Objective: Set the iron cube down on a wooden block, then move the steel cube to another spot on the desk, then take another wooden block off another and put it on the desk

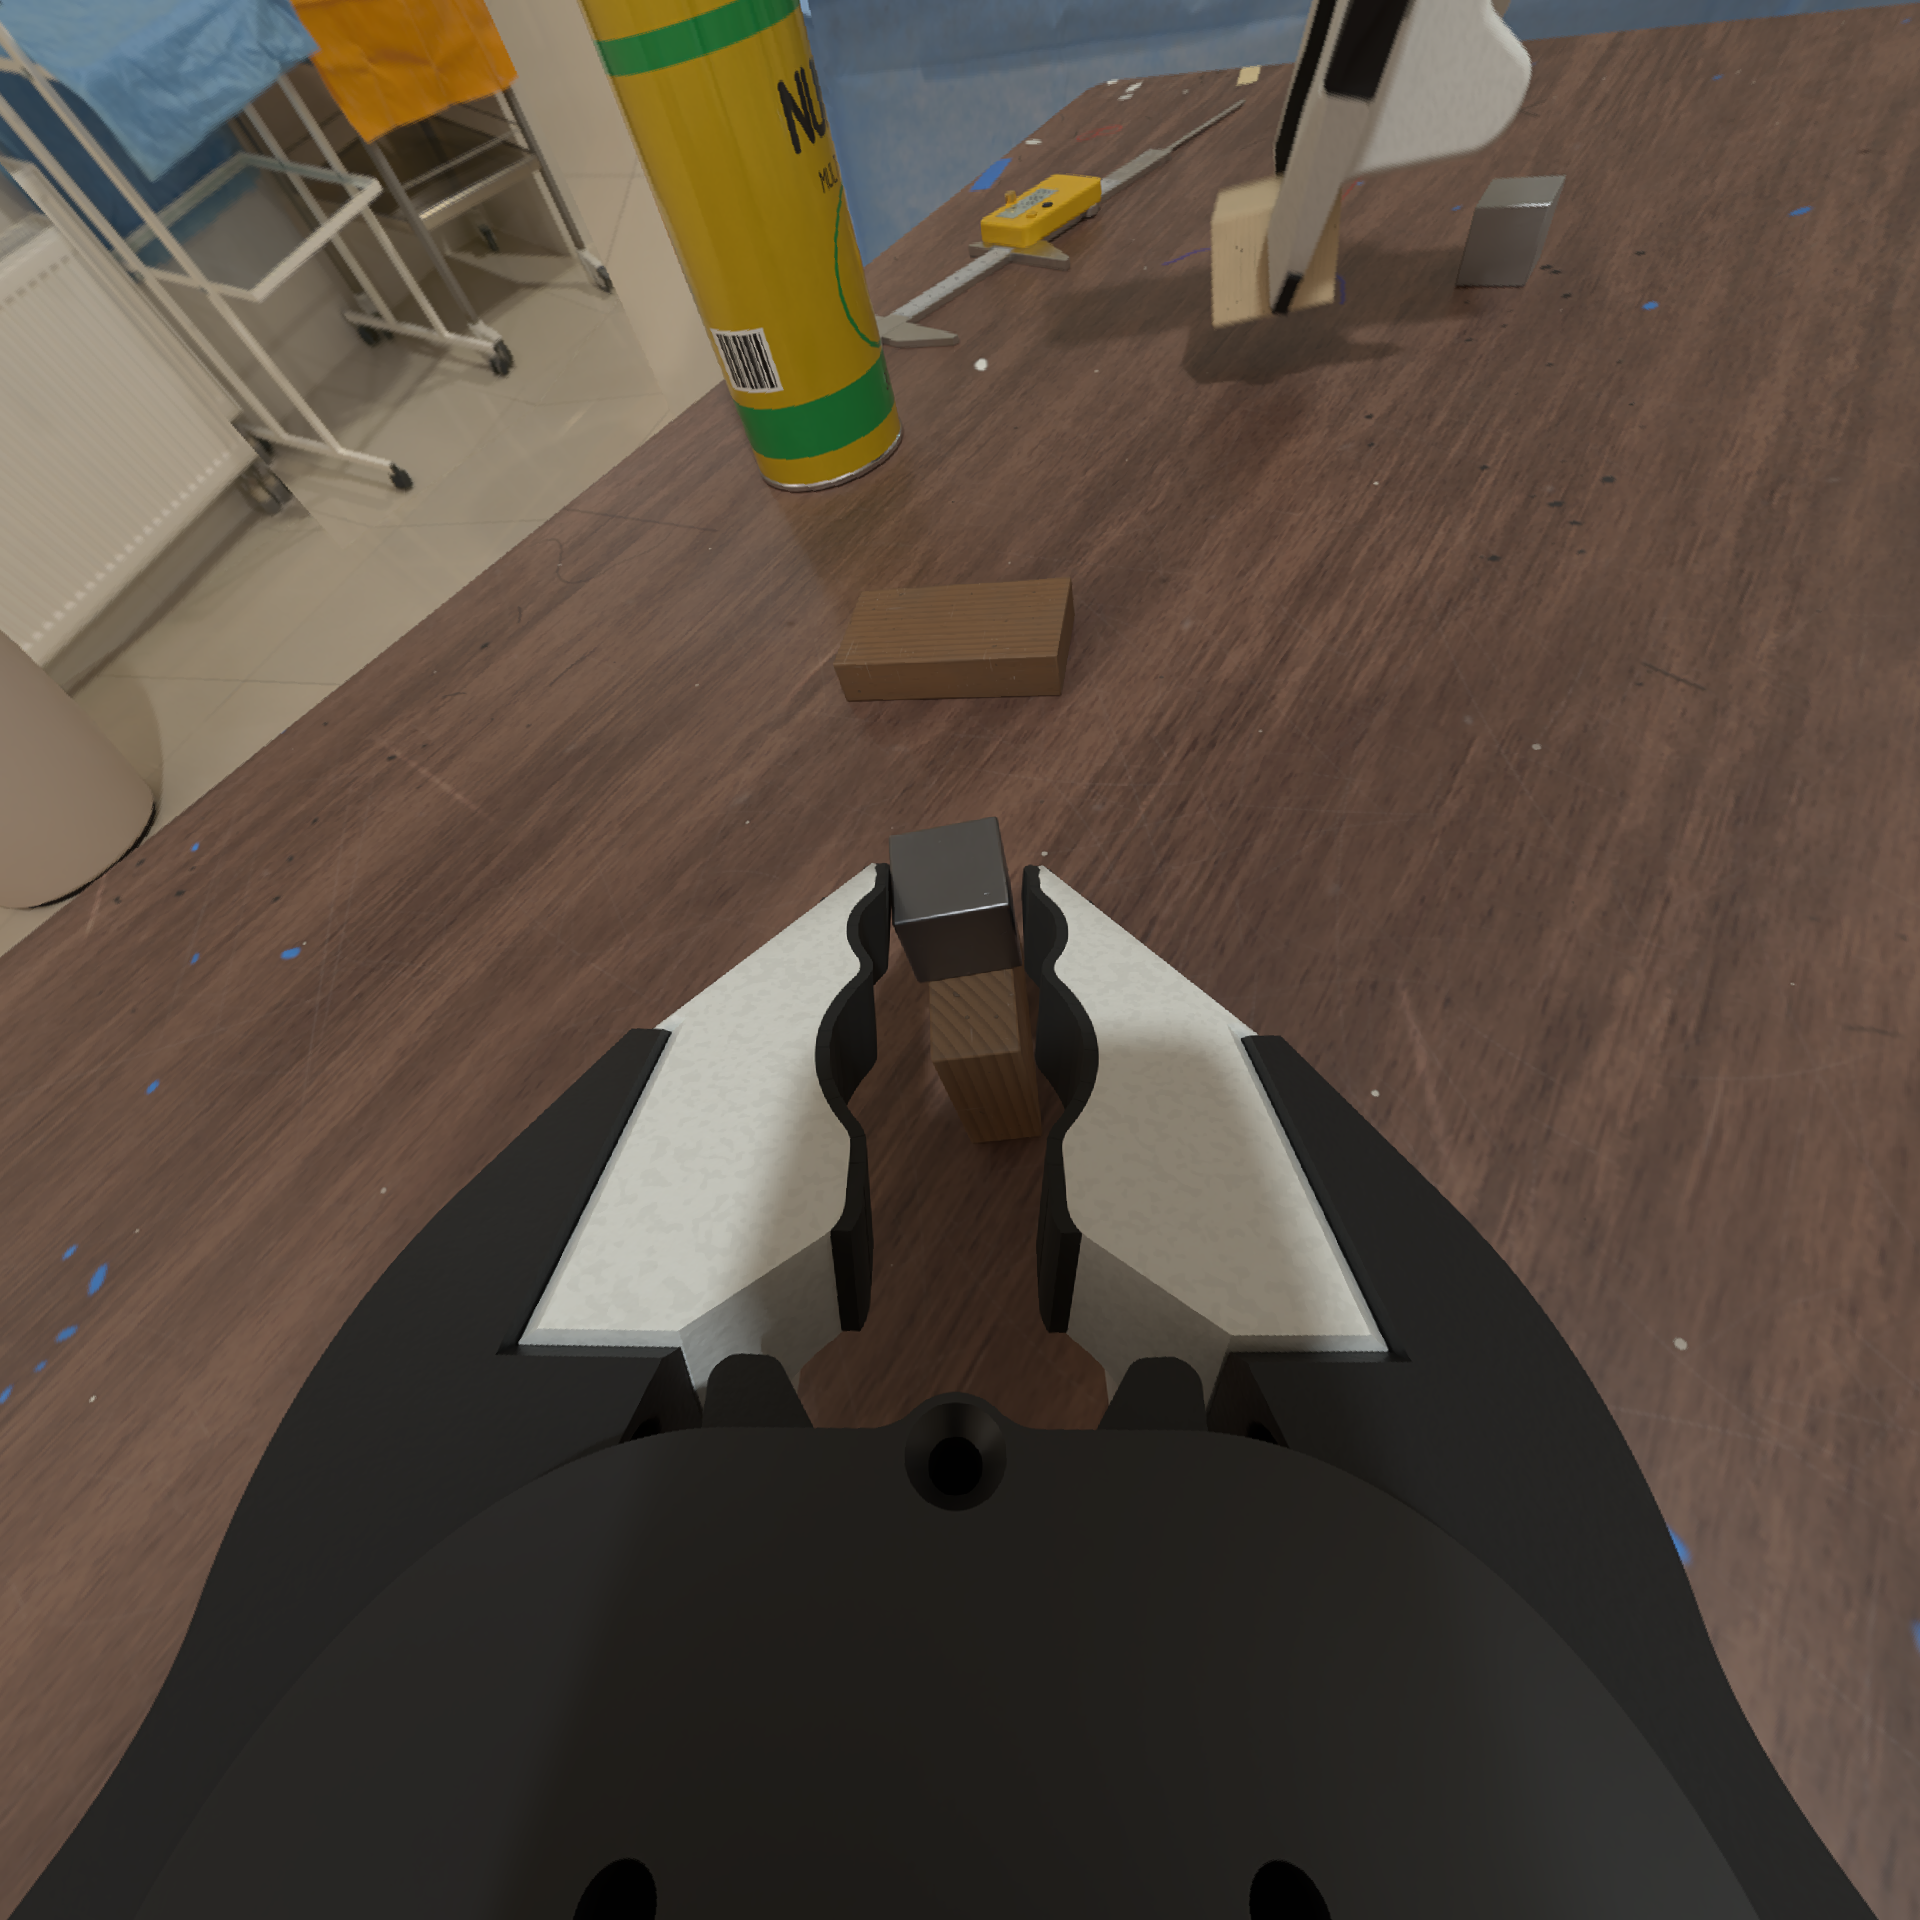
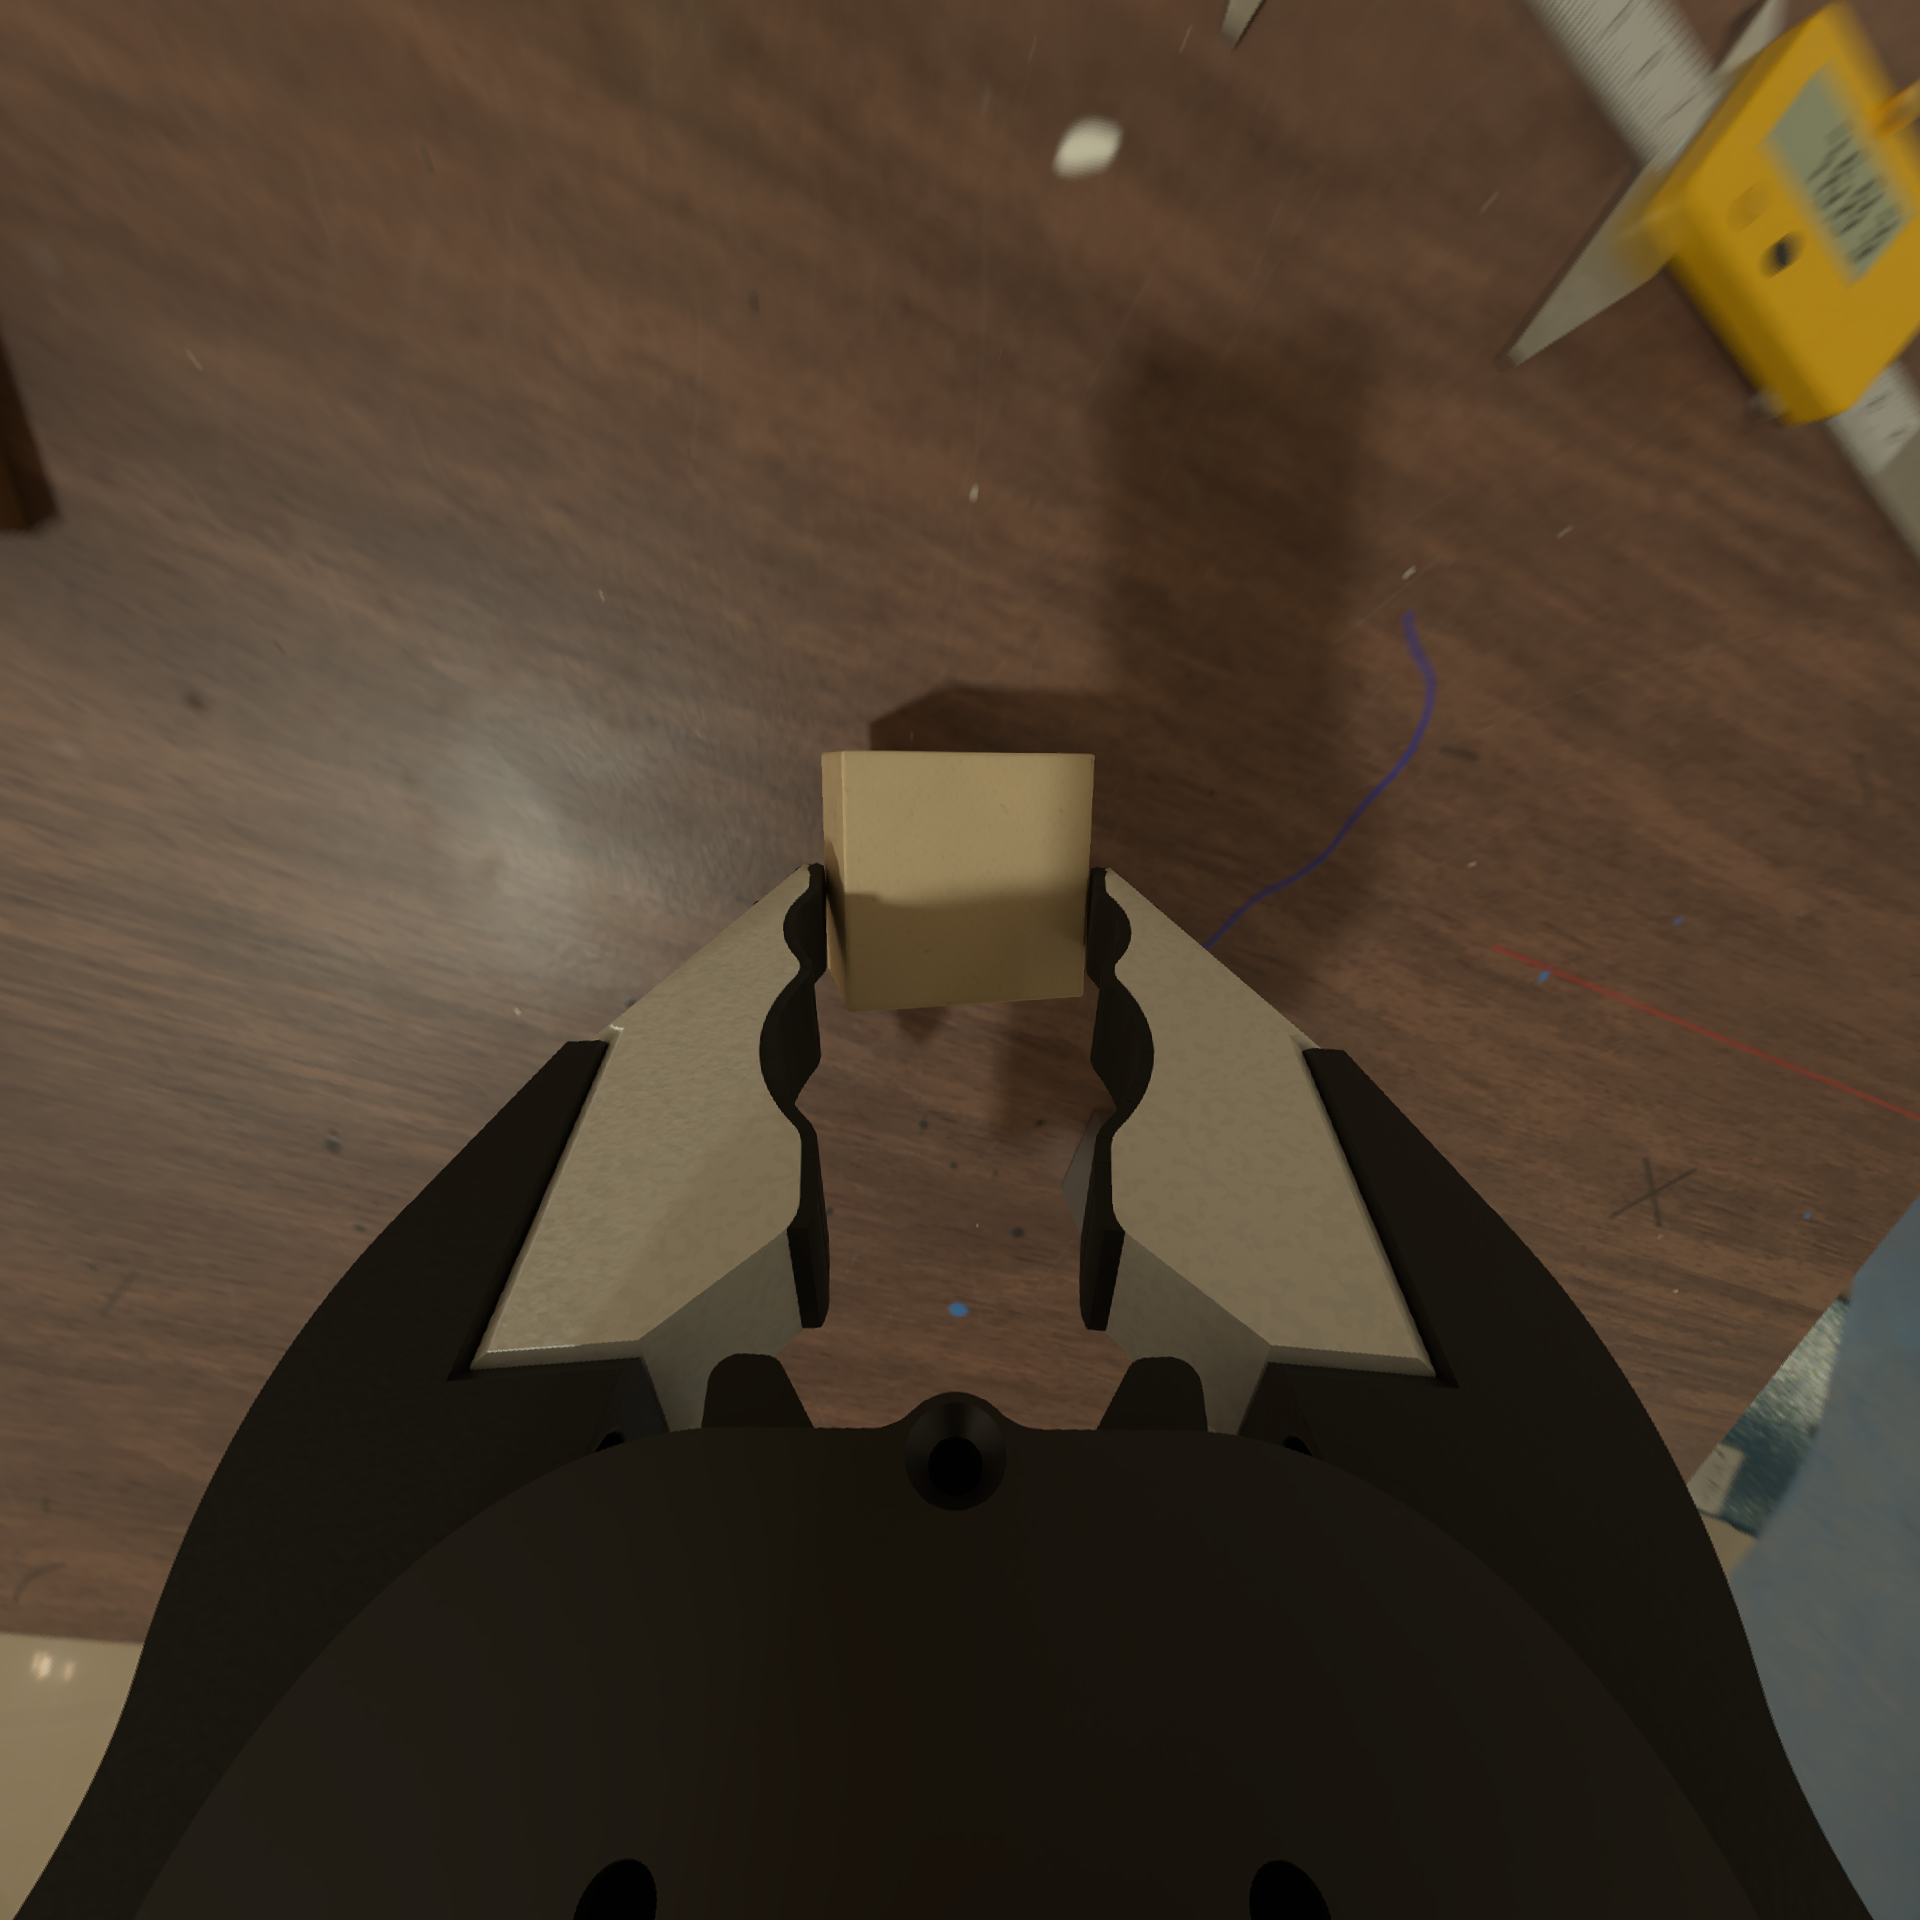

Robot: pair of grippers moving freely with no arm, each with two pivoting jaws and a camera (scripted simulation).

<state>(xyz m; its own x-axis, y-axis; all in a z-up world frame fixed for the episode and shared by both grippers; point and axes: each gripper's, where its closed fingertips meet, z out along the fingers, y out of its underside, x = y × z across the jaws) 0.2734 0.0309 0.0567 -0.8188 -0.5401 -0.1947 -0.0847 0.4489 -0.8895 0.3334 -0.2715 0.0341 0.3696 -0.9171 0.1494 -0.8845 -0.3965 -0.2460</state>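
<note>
Right gripper [image 2: 956,914] clamps a pale wooden block [image 2: 961,883] at its fingertips, block lifted clear of the desk [image 2: 416,623], its shadow on the wood just beyond. Yellow caliper [image 2: 1797,229] lies near the top-right corner of the view. Dark brown block edge [image 2: 21,436] at the left. Purple thread [image 2: 1351,810] right of the block.

yellow can [image 1: 758,239] top cut off; caliper [image 2: 1766,208] blurred
</note>
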